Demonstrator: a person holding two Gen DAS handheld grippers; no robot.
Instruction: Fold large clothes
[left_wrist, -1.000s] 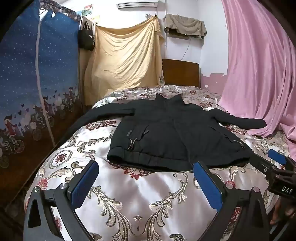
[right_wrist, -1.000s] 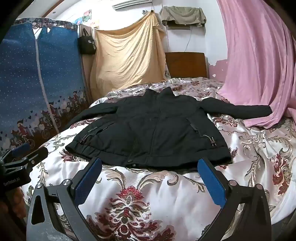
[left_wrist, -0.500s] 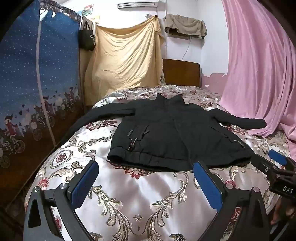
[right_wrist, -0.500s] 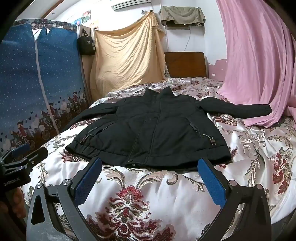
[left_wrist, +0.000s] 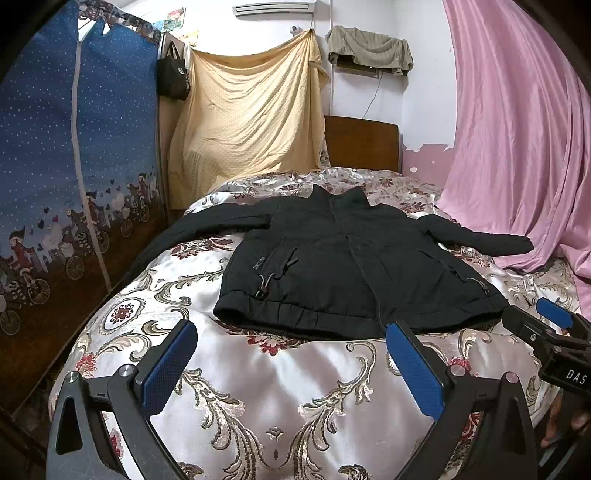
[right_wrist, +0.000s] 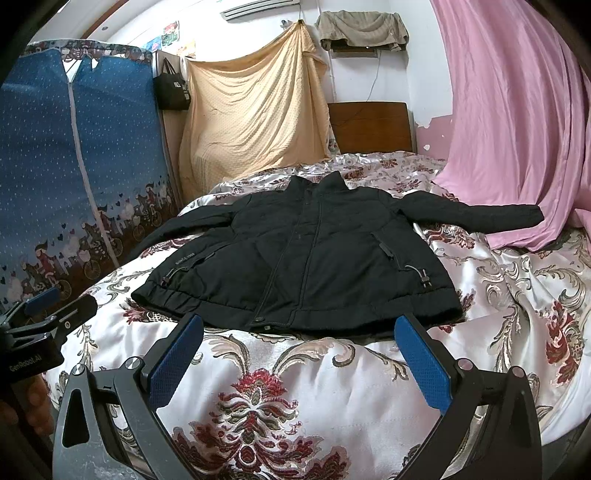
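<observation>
A black zip-up jacket (left_wrist: 347, 266) (right_wrist: 306, 254) lies flat and face up on the bed, sleeves spread to both sides, collar toward the headboard. My left gripper (left_wrist: 291, 365) is open, hovering over the bedspread just short of the jacket's hem, nothing between its blue pads. My right gripper (right_wrist: 299, 362) is open too, a little short of the hem near the zip's bottom end. Each gripper shows at the edge of the other's view: the right gripper (left_wrist: 546, 332) at the far right, the left gripper (right_wrist: 48, 310) at the far left.
The bed wears a shiny floral bedspread (left_wrist: 280, 398) (right_wrist: 295, 387). A blue fabric wardrobe (left_wrist: 74, 166) stands on the left, a pink curtain (left_wrist: 517, 147) hangs on the right and drapes onto the bed. A wooden headboard (right_wrist: 369, 125) and a yellow cloth (right_wrist: 255, 114) are at the back.
</observation>
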